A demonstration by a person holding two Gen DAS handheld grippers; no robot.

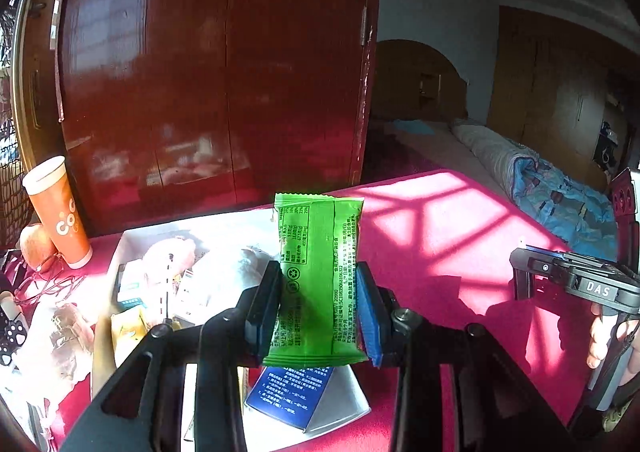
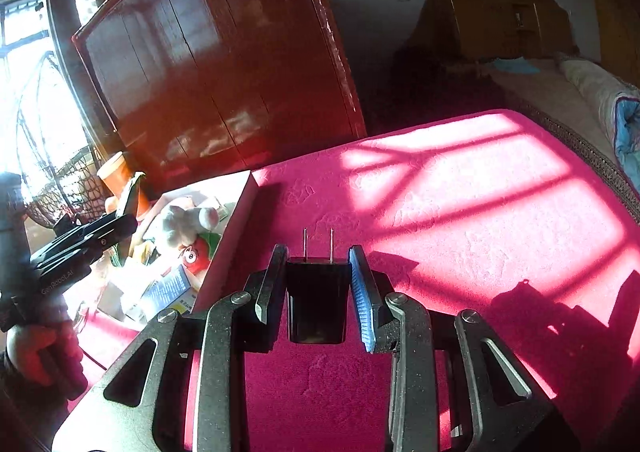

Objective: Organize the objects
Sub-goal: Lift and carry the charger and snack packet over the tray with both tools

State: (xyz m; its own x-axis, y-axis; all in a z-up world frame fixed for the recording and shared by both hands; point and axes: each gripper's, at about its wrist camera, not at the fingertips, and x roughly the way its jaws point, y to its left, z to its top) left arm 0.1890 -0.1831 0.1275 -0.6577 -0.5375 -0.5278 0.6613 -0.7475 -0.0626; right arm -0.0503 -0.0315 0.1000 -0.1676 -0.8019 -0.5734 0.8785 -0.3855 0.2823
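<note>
While fingers (image 1: 320,292) grip green packet (image 1: 316,276)

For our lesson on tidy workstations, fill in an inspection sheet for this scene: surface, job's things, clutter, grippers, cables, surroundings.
Surface: table under a pink cloth, sunlit with window shadows.
Job's things: green snack packet, held upright; black plug adapter, prongs pointing away; white tray holding a plush toy and small boxes.
Clutter: orange paper cup, glasses, blue box on the left side.
Grippers: left gripper jaws clamped on the packet; right gripper jaws clamped on the adapter.
Cables: nothing seen.
Surroundings: dark red wooden cabinet behind the table, bed to the right.
</note>
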